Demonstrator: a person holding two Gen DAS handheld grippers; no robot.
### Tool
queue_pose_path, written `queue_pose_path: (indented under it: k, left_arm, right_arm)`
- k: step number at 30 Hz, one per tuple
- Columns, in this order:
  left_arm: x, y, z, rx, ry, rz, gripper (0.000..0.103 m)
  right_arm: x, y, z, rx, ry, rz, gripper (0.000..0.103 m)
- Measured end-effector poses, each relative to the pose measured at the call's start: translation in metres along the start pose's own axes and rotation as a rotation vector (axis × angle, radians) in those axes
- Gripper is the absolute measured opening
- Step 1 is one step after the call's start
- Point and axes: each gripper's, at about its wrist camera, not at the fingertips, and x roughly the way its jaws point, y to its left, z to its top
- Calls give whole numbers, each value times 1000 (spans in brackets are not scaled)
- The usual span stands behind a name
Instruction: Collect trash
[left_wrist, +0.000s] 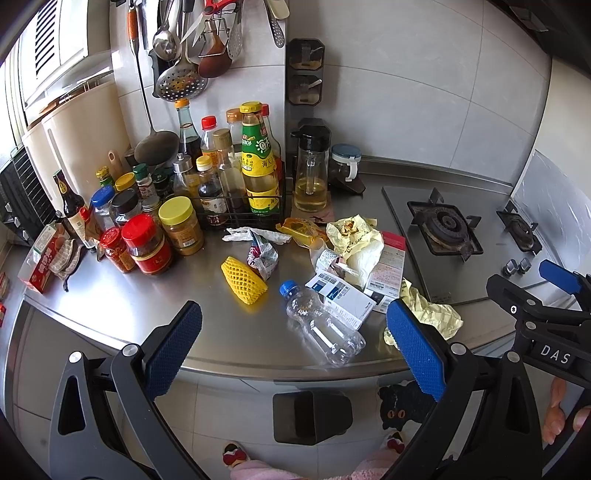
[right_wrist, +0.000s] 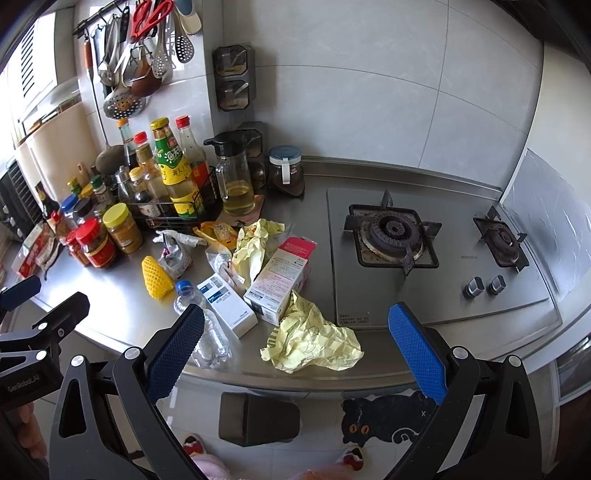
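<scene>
Trash (right_wrist: 310, 338) litters counter (right_wrist: 122, 317); bin (right_wrist: 258, 419) below; both tongs (left_wrist: 293, 349) (right_wrist: 295, 349) wide, empty.

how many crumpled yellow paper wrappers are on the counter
2: one yellow wrapper at the counter's front edge beside the stove, another farther back behind the boxes. More may be hidden.

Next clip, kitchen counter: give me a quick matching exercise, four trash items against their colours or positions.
Items:
1. foam fruit net
2. plastic bottle
3. crumpled paper
4. pink-topped box

Descriptions:
A. clear, blue cap, lying on its side
B. pale yellow, nearest the counter's front edge
C. bright yellow mesh
D. beside the stove's left edge

Pairs: 1-C, 2-A, 3-B, 4-D
</scene>
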Motion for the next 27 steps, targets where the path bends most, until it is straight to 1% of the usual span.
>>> queue_pose_path:
  k: [27]
  left_arm:
    - [3,3,2,-8,-2,2,95]
  right_arm:
    - [8,0,5,0,5,-4,100]
